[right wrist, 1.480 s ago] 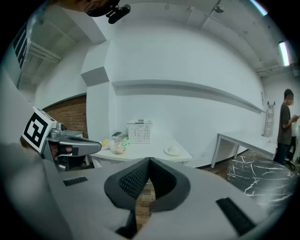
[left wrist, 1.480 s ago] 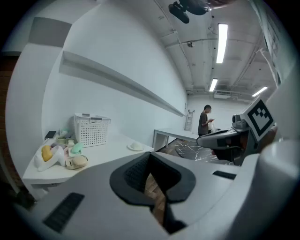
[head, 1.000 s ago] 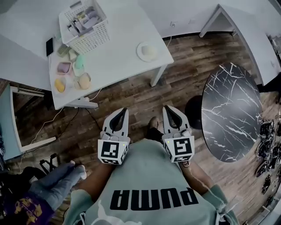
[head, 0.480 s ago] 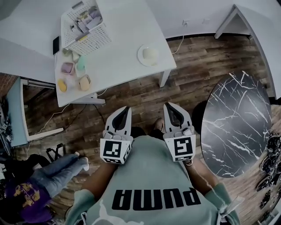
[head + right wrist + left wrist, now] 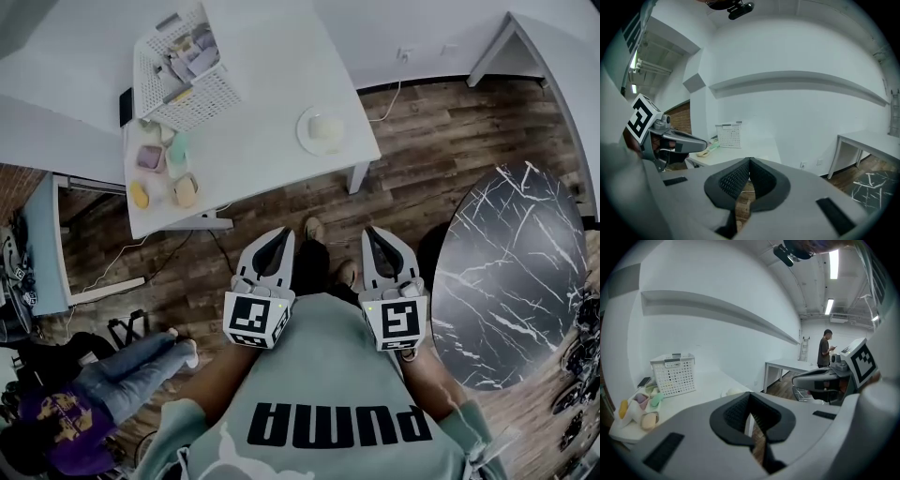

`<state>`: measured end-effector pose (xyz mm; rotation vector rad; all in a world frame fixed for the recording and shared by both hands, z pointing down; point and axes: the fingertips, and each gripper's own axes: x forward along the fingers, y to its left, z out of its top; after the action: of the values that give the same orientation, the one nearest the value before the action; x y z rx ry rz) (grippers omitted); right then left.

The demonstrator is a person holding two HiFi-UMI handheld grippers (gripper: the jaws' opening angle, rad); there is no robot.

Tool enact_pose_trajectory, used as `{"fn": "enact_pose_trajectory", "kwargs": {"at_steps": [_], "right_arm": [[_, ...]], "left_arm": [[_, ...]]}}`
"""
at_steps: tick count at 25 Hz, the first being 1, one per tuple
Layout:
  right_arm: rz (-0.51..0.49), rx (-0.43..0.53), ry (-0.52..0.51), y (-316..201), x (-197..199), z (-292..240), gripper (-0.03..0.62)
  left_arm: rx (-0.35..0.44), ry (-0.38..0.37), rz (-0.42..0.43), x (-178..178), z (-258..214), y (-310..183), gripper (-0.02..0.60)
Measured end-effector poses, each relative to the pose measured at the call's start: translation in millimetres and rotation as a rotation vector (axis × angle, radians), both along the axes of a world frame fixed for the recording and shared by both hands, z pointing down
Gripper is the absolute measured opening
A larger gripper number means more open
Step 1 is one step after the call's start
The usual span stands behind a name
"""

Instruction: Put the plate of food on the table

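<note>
Both tongs are pressed together and pinch nothing. The left gripper and the right gripper hang close to the person's body above the wooden floor, well apart from the work. The plate sits on the white table, near its front right corner, and carries a pale rounded lump of food — what kind is too small to tell. The plate looks stiff, light and smooth-rimmed, and is likely breakable. The food probably lies loose and would slide on a tilt. The best hold seems a pinch on the bare rim at the plate's near side, kept level — perhaps with one gripper on either side.
</note>
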<state>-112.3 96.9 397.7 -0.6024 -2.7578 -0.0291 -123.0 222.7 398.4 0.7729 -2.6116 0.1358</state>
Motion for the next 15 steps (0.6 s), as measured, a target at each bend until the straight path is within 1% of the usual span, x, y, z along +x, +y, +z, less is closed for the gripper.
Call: {"fn": "enact_pose_trajectory", "kwargs": {"at_steps": [9,15], "right_arm": [[0.049,0.031,0.054,-5,-48,10,-0.002],[0.092,0.067,0.102,-6,-89,18,-0.002]], "left_arm": [[0.047,0.036,0.046,-65,9,-5,0.006],[0.082,0.075,0.056,-110,21,7,0.006]]}}
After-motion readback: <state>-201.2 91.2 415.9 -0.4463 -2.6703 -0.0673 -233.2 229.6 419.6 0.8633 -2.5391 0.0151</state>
